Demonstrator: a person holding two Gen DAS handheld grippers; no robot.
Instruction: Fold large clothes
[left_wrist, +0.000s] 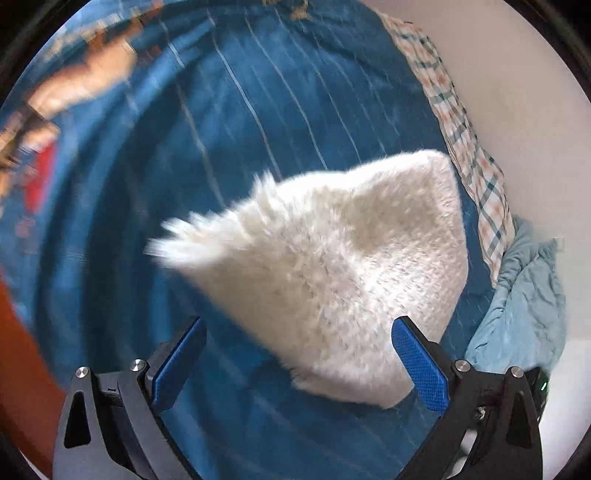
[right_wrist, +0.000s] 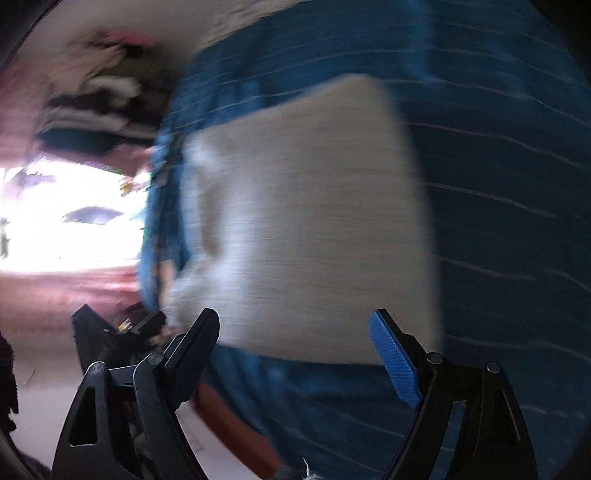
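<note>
Nearest in the left wrist view, the left gripper (left_wrist: 299, 363) has its blue-padded fingers (left_wrist: 419, 365) spread wide apart, grasping nothing. The near edge of a white fluffy garment (left_wrist: 332, 266) lies between and just beyond them, not pressed by either pad. The garment is folded into a compact, roughly triangular bundle with a shaggy fringe sticking out at its left corner, and it rests on a blue bedspread (left_wrist: 229, 129) marked with thin pale stripes.

In the right wrist view, the right gripper (right_wrist: 295, 354) is likewise released: its fingers (right_wrist: 395, 363) stand wide apart and hold nothing. The same white fluffy garment (right_wrist: 306, 218) lies just past the fingertips as a blurred, squarish block on the blue bedspread (right_wrist: 498, 184). This view is heavily smeared by motion, so fine detail of the cloth cannot be told. Near the left finger, a reddish-brown edge (right_wrist: 229, 417) shows below the bedspread.

Farther out in the left wrist view, a checked cloth (left_wrist: 461, 129) runs along the right edge of the bedspread, and a crumpled light blue cloth (left_wrist: 524, 302) sits beside it at the near right. A pale wall (left_wrist: 498, 55) rises behind them. At the far left, blurred orange and red shapes appear, too smeared to name.

Far left in the right wrist view, there is a bright, washed-out patch (right_wrist: 66, 229) and dark, blurred shapes above it that cannot be told apart.
</note>
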